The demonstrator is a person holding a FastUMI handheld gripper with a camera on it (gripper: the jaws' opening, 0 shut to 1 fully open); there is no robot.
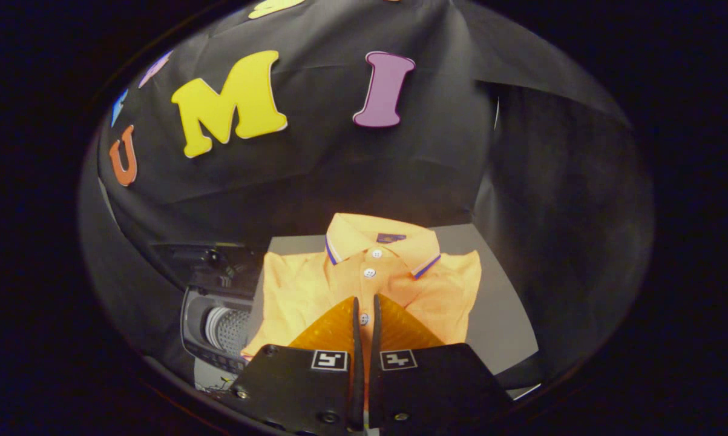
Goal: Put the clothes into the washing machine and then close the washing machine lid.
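My jaws [364, 309] nearly closed with only a slit between them, gripping nothing, poised over the lower placket of the orange polo shirt [370, 284], shirt folded flat on the grey tabletop [497, 315], open washing machine [218, 315] left of the shirt, drum visible

My fingers [365, 306] stood nearly together over the folded polo shirt [303, 290]. Beside it, the washing machine [215, 327] gaped open, its raised lid [203, 263] behind; grey tabletop [497, 315] lay bare opposite.
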